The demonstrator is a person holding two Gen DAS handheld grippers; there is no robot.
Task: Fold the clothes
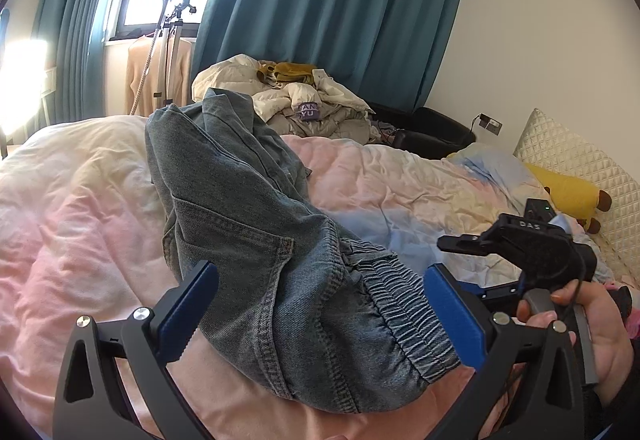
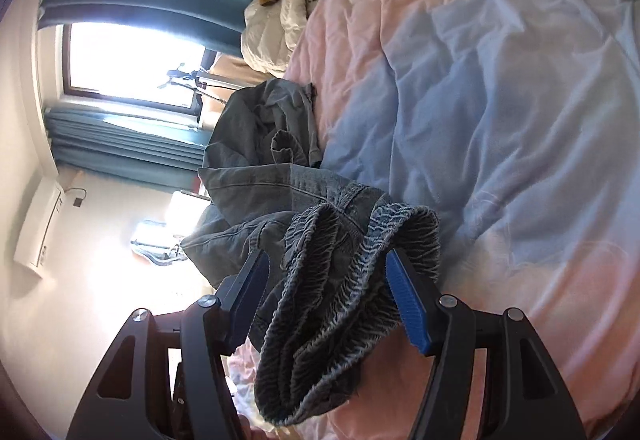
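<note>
A pair of blue-grey denim trousers point(image 1: 256, 224) with an elastic waistband lies crumpled on the pink and blue duvet point(image 1: 80, 208). My left gripper point(image 1: 320, 292) is open, its blue pads either side of the waistband end. The right gripper's black body point(image 1: 532, 252) shows at the right of the left wrist view, held in a hand. In the right wrist view, the right gripper point(image 2: 326, 280) is open around the bunched elastic waistband point(image 2: 328, 304) of the trousers point(image 2: 264, 160). I cannot tell whether the pads touch the cloth.
A heap of cream, yellow and grey clothes point(image 1: 304, 96) lies at the bed's far edge. A quilted pillow point(image 1: 580, 176) and yellow plush toy point(image 1: 568, 196) are at the right. Teal curtains point(image 1: 340, 8), a window and a garment steamer stand point(image 1: 172, 40) are behind.
</note>
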